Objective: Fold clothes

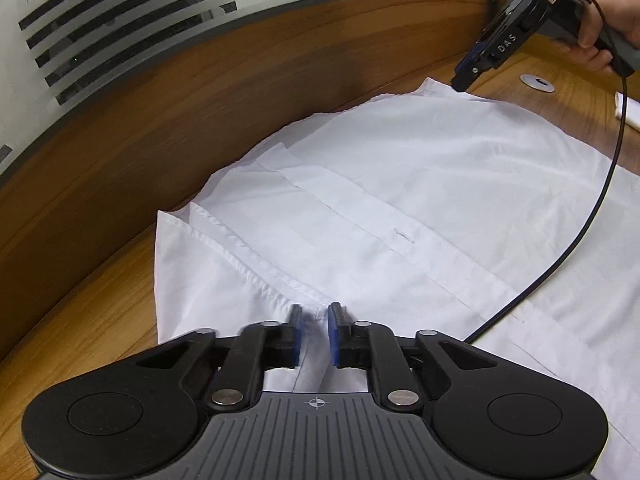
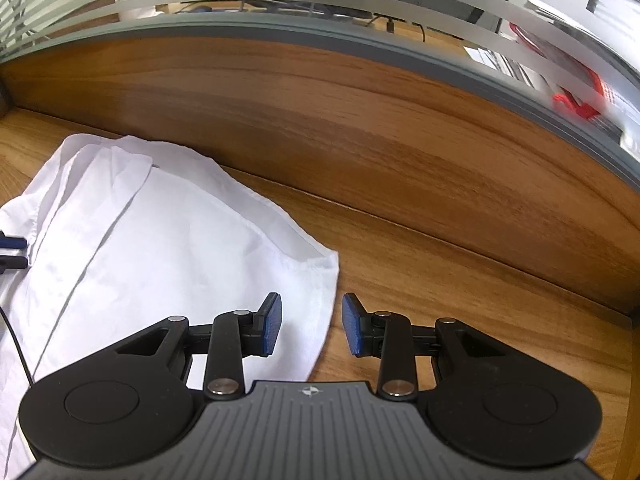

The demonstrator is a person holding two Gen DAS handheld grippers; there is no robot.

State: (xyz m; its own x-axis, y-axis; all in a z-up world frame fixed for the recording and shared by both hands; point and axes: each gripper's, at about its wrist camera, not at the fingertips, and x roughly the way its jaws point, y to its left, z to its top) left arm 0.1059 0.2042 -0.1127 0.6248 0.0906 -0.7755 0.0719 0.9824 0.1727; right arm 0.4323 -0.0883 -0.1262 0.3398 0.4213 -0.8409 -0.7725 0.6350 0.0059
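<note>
Blue pads of the left tongs [image 1: 314, 334] are pinching the white shirt [image 1: 400, 200] hem; the right tongs [image 2: 311, 330] are hovering open over its edge. Next, likely gripping there and folding.

shirt [image 1: 400, 208] flat on bench [image 1: 100, 304] | partition [image 2: 320, 120] behind bench, just beyond shirt's far edge | left gripper [image 1: 316, 332] at shirt's near hem, cloth between fingers [image 1: 296, 328] | right gripper [image 2: 312, 328] over shirt's right edge | cable [image 1: 592, 216] across shirt
</note>
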